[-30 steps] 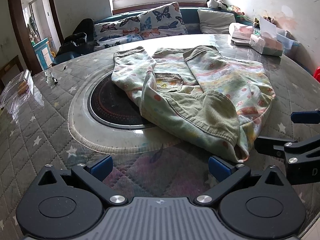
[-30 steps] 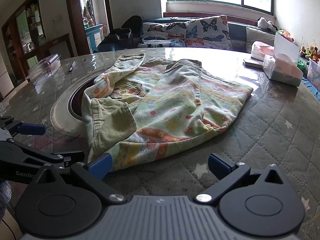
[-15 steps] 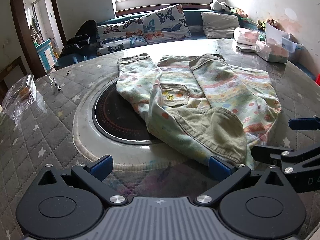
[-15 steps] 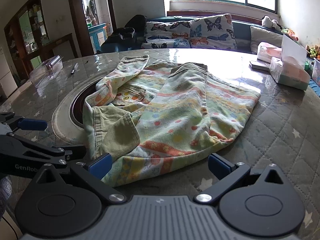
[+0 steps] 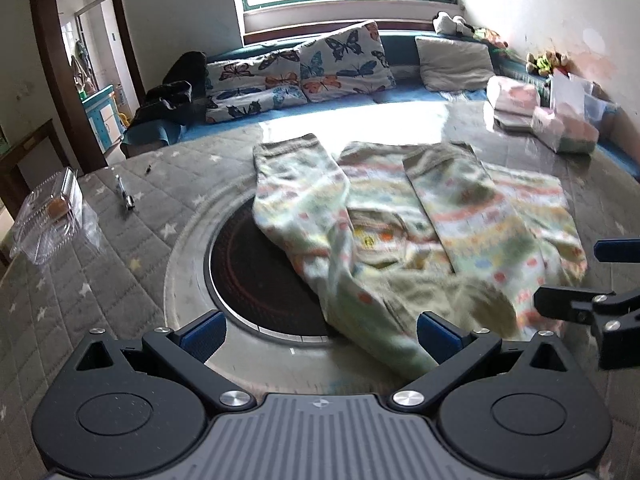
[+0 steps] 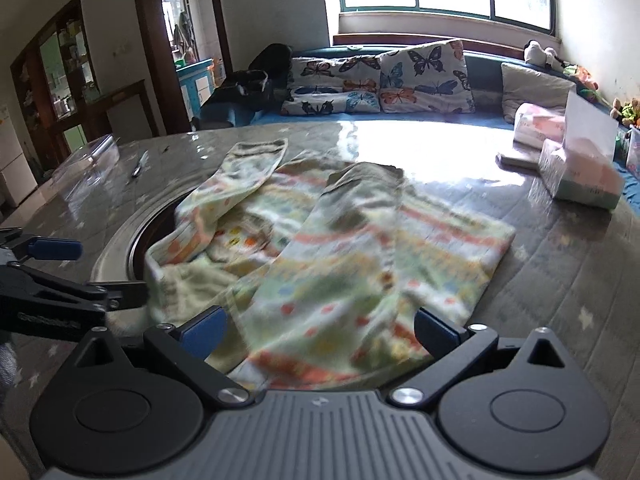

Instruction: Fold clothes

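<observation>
- Left wrist view: the left gripper [image 5: 320, 330] has its two blue-tipped fingers [image 5: 202, 330] spread wide apart, holding nothing.
- Between and just beyond those fingers lies the near edge of a pastel, striped and dotted garment [image 5: 420, 236], which looks like a child's jacket, spread across the round table [image 5: 100, 248].
- The garment's left part overlaps the dark circular inset [image 5: 256, 276] at the table's centre; one sleeve [image 5: 296, 176] reaches toward the far side.
- The right-hand fingertip of this gripper sits against the garment's greenish near hem; whether it touches the cloth cannot be told, as the fabric is blurred.
- The right gripper [image 5: 592, 276] enters from the right edge, its fingers apart, close to the garment's near right corner.
- A clear plastic box [image 5: 52, 216] and a pen [image 5: 125, 194] lie on the table's left side, well apart from the garment.
- Tissue packs [image 5: 560, 128] sit at the far right.

- Right wrist view: the right gripper [image 6: 318, 330] is likewise wide open, and the garment [image 6: 340, 260] fills the gap between its fingers, the hem running under the gripper body.
- The left gripper [image 6: 76, 276] comes in from the left edge, open, its lower finger tip at the garment's near left corner.
- A sofa with butterfly cushions [image 6: 380, 80] stands behind the table, below the window.
</observation>
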Motion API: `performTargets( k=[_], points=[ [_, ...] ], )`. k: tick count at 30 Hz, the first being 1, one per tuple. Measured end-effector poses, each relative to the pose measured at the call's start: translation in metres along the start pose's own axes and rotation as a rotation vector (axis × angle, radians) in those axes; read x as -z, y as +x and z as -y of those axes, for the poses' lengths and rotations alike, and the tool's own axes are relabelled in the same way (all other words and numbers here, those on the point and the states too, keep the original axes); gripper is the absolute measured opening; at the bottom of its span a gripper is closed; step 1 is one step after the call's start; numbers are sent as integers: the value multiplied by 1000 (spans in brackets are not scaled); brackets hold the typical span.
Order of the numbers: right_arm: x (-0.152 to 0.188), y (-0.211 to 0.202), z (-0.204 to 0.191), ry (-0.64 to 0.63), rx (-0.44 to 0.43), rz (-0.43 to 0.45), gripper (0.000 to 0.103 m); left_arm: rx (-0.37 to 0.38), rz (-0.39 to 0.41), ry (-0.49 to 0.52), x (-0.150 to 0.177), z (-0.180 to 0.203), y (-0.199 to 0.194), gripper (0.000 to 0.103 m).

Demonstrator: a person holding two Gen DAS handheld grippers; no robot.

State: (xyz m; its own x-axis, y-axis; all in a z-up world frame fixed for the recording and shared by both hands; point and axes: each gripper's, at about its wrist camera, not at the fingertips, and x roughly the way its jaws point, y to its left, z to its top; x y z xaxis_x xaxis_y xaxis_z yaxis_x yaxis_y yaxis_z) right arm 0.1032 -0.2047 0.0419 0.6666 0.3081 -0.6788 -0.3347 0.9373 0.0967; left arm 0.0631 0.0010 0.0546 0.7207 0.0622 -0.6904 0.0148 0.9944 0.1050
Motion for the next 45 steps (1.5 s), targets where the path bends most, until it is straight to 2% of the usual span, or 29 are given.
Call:
performTargets(
  k=[7,15,18,22,24,25,26,27,29,31,33,39,42,45],
  points=[
    [-29,27,23,37,22,0,89,-17,30,3,-22,-7,19,103],
    [-57,71,26,43,-13,-22,75,-1,56,42,-47,-6,51,99],
    [-63,86,18,40,-44,-39,73,6,47,67,-52,-4,65,92],
    [-67,106,4,12,-62,-66,72,16,3,98,-53,-3,85,76],
    [-66,115,-1,-3,-52,-82,71,20,-22,113,-50,-4,93,64],
    [-66,120,-2,-8,-44,-93,71,29,-33,114,-49,-6,95,48],
    [-65,124,-3,-14,-36,-103,71,40,-39,105,-48,-9,96,37],
    [-64,126,-5,-26,-27,-108,71,50,-45,93,-47,-13,96,32],
    [-61,127,-9,-65,-5,-103,67,65,-44,67,-44,-22,93,16],
    [-58,127,-11,-95,15,-98,62,71,-34,37,-40,-31,86,10],
    [-56,124,-10,-105,28,-89,51,72,-25,4,-35,-41,78,8],
    [-53,111,5,-24,11,-66,27,54,-17,-93,-9,-66,47,7],
    [-49,102,10,0,7,-52,17,55,-28,-138,10,-75,33,6],
    [-42,89,16,24,2,-39,14,59,-43,-165,29,-81,21,6]
  ],
)
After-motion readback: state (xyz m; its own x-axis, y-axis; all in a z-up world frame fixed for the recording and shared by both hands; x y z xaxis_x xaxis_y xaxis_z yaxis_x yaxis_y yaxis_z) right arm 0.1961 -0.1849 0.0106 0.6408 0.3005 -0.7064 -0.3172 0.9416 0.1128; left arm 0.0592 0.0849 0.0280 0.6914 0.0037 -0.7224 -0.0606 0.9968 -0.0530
